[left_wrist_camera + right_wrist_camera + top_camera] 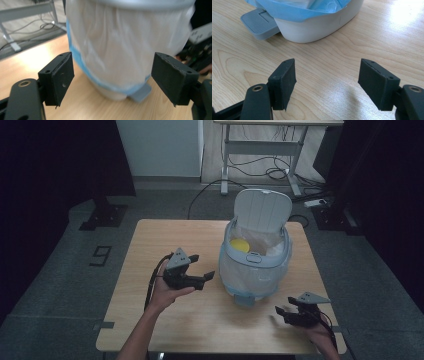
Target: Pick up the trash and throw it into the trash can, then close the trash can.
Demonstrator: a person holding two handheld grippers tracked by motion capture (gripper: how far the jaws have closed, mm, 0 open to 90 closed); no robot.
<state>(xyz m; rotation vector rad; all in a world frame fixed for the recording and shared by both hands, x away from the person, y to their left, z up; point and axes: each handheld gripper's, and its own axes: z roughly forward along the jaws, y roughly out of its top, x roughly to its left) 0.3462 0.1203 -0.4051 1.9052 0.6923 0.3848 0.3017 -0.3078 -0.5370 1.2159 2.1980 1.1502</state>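
Work surface: small square table [165, 235], pale wood with visible grain, bare apart from the bin. Light glare falls on the wood at its far right in the right gripper view.

Pedal bin [255, 265] stands right of the table's centre, toward the far edge. White body, light blue rim, lid [262, 210] tipped up and back. A thin bag [125, 45] lines it and hangs down over the outside wall. A yellow round thing [240, 245] lies inside, at the left of the opening; what it is cannot be told. The grey pedal [258, 23] sticks out at the bin's base on the near side, resting just above the wood.

Left gripper [205, 276]: held above the table just left of the bin, pointing at its side. Jaws spread, nothing between the pads; the bin wall sits beyond them, apart. The left gripper view is blurred around the bag.

Right gripper [280, 312]: low over the near right corner of the table, near the edge, aimed toward the bin's base. Jaws spread wide, nothing between them but bare wood; bin and pedal lie well ahead.

Room: dim, dark grey floor [60, 270]. Behind the table, a pale wall panel [160, 147] and a light-framed desk [260, 150] with loose cables [260, 170] under it. A power strip [316, 202] lies on the floor at far right. Dark drapes or panels close both sides. A floor mark like the figure 9 [101, 254] lies left of the table.
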